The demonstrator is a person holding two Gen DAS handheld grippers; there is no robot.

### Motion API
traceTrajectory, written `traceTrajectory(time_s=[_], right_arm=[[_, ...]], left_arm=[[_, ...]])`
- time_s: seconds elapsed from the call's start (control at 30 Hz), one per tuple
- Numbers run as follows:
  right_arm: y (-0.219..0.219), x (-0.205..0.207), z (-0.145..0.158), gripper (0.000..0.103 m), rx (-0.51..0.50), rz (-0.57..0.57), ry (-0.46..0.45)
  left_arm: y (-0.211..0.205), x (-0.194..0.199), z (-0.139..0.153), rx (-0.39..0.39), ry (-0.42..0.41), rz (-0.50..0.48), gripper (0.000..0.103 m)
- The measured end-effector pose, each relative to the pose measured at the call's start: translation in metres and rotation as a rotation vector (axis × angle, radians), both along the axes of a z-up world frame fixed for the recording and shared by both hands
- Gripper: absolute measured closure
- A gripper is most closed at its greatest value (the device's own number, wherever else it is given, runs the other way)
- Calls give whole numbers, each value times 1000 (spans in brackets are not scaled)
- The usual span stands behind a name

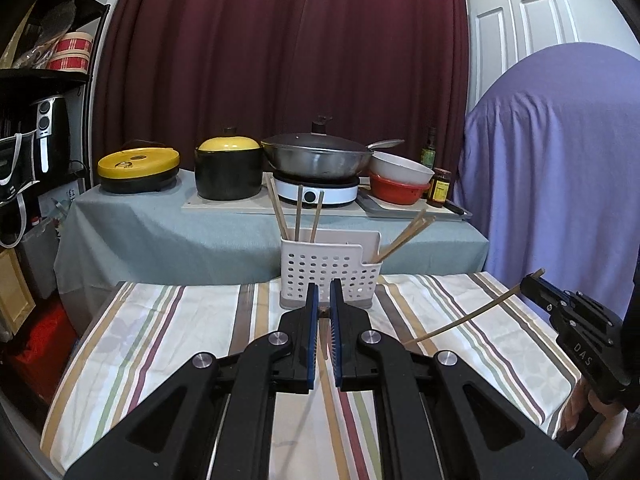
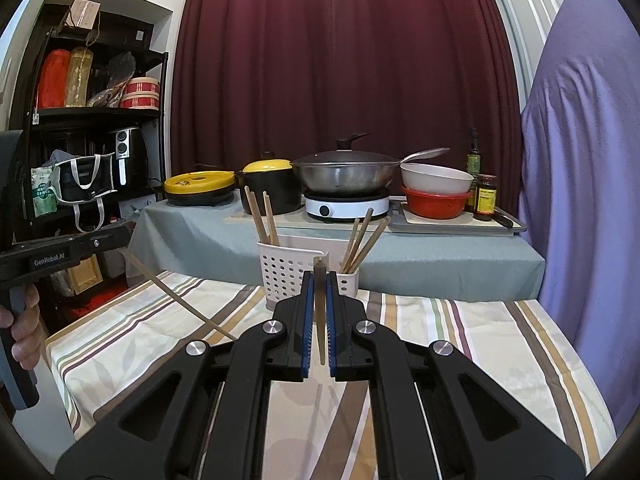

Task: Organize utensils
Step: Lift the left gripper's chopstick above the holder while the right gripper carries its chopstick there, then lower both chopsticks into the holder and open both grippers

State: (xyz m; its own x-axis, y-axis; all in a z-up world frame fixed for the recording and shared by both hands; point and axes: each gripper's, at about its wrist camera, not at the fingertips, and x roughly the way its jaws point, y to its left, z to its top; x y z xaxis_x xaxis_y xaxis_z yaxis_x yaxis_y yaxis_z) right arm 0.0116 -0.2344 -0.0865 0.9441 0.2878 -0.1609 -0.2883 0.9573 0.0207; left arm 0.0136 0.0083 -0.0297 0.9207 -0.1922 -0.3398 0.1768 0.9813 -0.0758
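Gripping a chopstick point(image 2: 320, 320) each, both hand-held grippers are clamped tight: right one point(image 2: 319, 280) at frame centre, left one point(image 2: 127, 236) at left edge, white utensil holder point(image 2: 288, 276) mid-desk point(image 2: 480, 340) behind.

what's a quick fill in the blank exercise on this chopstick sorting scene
1. The left gripper and the right gripper are each shut on one ___.
2. The white holder stands on a ___ tablecloth.
3. The black pot on the far table has a ___ lid.

Missing words: chopstick; striped; yellow
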Motion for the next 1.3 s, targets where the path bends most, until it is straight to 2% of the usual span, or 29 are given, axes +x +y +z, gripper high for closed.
traceTrajectory(time_s=[0.43,0.73,0.93,1.3], right_arm=[[2,37,46,97,-11,12,-60],[7,78,89,97,-27,29,-110],[9,107,102,97,-26,39,-91],[11,150,110,97,-53,59,-10]], left_arm=[[19,38,36,-10,-31,-8,97],[30,73,76,-24,-102,-5,97],[30,97,97,-29,-141,-12,97],[23,133,121,-15,-165,-31,97]])
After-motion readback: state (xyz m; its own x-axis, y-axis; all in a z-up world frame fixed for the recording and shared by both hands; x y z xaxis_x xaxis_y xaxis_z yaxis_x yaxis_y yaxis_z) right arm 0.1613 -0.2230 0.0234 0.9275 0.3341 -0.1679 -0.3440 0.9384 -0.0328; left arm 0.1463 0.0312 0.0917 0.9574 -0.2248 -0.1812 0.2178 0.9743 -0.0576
